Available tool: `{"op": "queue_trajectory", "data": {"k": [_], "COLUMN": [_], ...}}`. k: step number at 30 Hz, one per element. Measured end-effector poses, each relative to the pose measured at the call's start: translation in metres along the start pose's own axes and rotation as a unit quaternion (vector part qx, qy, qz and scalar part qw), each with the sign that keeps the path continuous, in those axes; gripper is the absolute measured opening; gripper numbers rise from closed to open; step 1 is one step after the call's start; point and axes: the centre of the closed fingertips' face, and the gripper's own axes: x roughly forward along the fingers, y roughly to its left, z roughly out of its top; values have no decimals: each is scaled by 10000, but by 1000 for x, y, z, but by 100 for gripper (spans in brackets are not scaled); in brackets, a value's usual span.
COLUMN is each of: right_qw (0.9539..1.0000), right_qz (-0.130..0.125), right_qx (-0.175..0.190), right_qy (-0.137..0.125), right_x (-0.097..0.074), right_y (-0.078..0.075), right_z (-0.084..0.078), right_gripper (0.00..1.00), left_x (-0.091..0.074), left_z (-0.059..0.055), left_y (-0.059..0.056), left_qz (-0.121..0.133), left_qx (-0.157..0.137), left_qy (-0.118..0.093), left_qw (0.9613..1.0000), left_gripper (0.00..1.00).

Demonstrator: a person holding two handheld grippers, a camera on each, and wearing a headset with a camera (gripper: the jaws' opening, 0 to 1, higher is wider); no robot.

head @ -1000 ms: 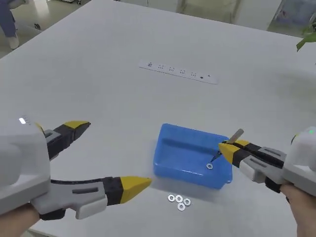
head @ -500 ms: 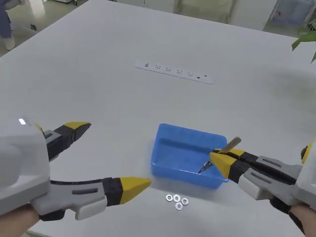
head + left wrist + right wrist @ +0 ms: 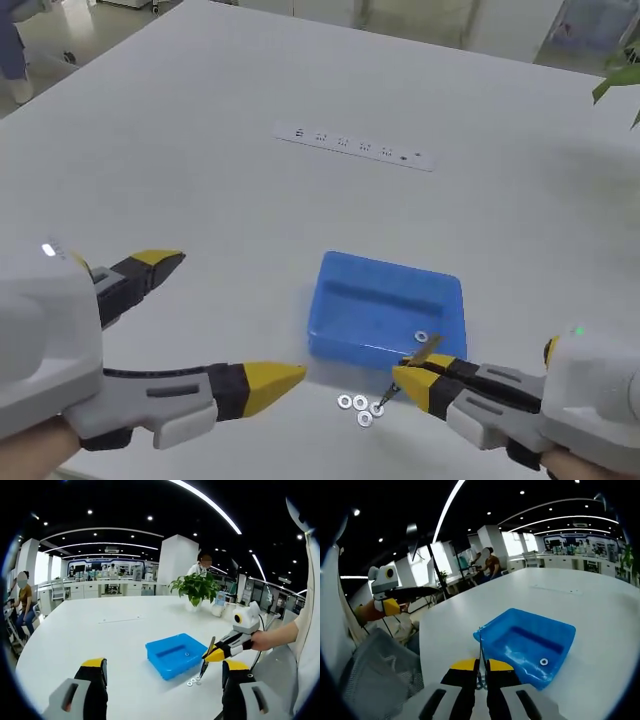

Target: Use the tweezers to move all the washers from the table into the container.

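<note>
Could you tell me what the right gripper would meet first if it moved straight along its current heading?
Probably the washers on the table: the right gripper, shut on the tweezers, aims them at that cluster, though depth is unclear.

Tweezers (image 3: 384,396) tips: too fine to tell if touching the washers (image 3: 360,404).
Right gripper (image 3: 402,374) body: cut off at head view's bottom edge.

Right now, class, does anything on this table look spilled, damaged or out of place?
Nothing stands out. The blue container sits upright and intact with one washer inside; the loose washers lie in a tidy cluster on the table by its near wall, where the right gripper holds the tweezers.
</note>
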Motion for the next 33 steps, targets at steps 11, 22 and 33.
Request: {"op": "queue_trajectory", "data": {"k": [11, 22, 33], "right_qw": [9998, 9964, 9837], "right_qz": [103, 237, 439], "right_qx": [-143, -748, -1504], "right_qy": [46, 312, 885], "right_x": [3, 4, 2], "right_y": [0, 7, 10], "right_z": [-1, -8, -14], "right_gripper": [3, 3, 3], "left_x": [-1, 2, 5], "left_z": [-1, -1, -3], "left_y": [0, -4, -6], "left_qz": [9, -93, -157], "left_qx": [-3, 19, 69], "left_qy": [36, 63, 105], "left_qw": [10000, 9999, 9998], "left_gripper": [98, 97, 97]}}
